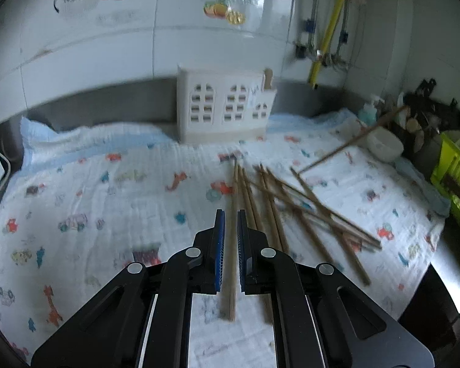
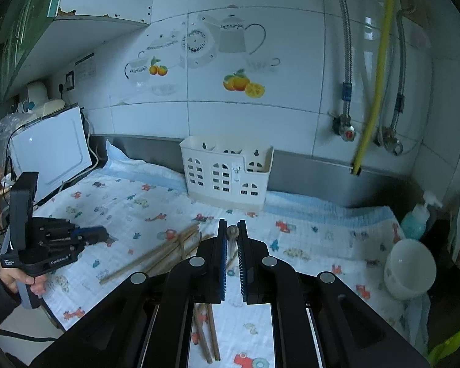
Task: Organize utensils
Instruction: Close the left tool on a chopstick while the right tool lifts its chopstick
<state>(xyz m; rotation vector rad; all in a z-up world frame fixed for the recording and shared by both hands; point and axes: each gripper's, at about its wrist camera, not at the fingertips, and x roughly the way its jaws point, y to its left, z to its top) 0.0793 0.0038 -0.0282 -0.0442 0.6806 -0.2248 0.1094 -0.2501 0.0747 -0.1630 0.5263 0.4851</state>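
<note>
A white utensil holder [image 1: 225,109] with window cut-outs stands at the back of the cloth; it also shows in the right wrist view [image 2: 227,173]. Several wooden chopsticks [image 1: 294,208] lie scattered on the patterned cloth [image 1: 107,190]. My left gripper [image 1: 231,214] is low over the cloth, jaws nearly closed around one chopstick [image 1: 233,245] that runs between the pads. My right gripper [image 2: 232,225] is shut on a chopstick [image 2: 231,239], seen end-on between the pads; in the left wrist view that stick [image 1: 349,142] hangs tilted in the air. The left gripper also shows in the right wrist view [image 2: 98,233].
A white bowl [image 2: 409,271] and a blue soap bottle [image 2: 415,219] sit at the right of the cloth. A green basket [image 1: 454,165] is at the far right. A white appliance [image 2: 50,156] stands at the left. Pipes and a yellow hose [image 2: 380,70] hang on the tiled wall.
</note>
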